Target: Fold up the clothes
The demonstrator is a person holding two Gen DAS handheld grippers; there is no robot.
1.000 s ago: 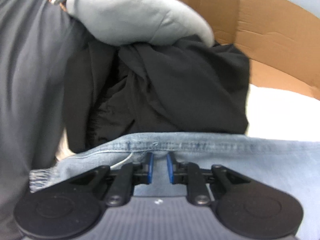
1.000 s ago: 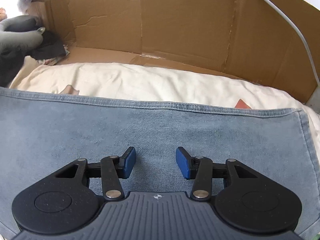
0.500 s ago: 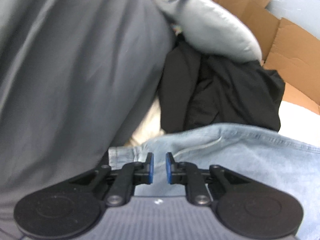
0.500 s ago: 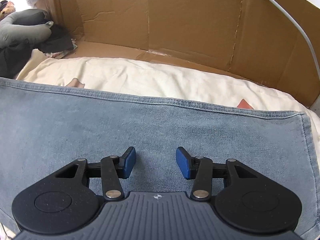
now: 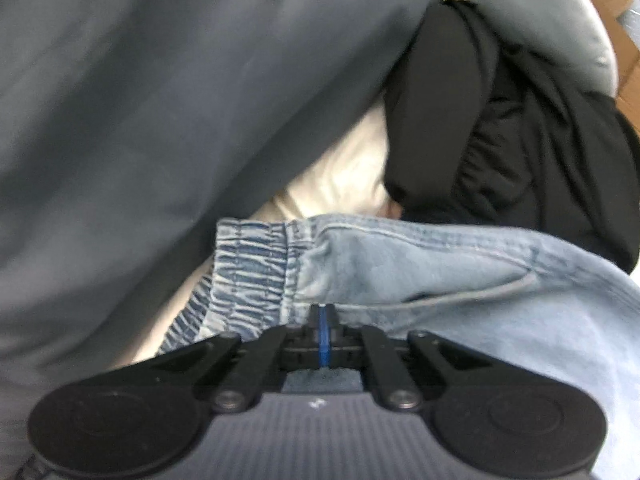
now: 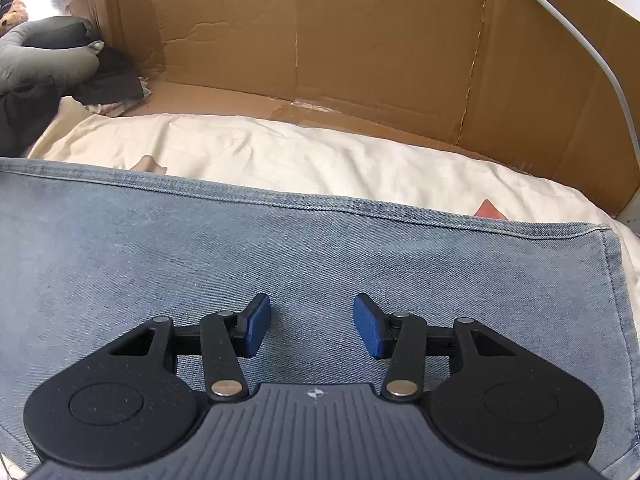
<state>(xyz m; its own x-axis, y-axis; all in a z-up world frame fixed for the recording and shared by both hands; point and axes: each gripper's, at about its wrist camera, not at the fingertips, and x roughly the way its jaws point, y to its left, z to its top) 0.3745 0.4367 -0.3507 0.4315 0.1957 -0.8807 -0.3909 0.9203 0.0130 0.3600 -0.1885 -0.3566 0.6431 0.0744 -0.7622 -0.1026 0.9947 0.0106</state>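
The left wrist view is blurred throughout. Its whole 9 to 12 o'clock area is filled by a grey cloth (image 5: 168, 112), cut off by the edges, so what it belongs to cannot be told. Whether fabric of the jeans (image 5: 440, 276) is pinched between the closed pads of the left gripper (image 5: 324, 336) cannot be made out. In the right wrist view, the jeans (image 6: 280, 248) are cut off at 9 o'clock, and a small orange scrap (image 6: 489, 209) at 2 o'clock is half hidden behind the hem.
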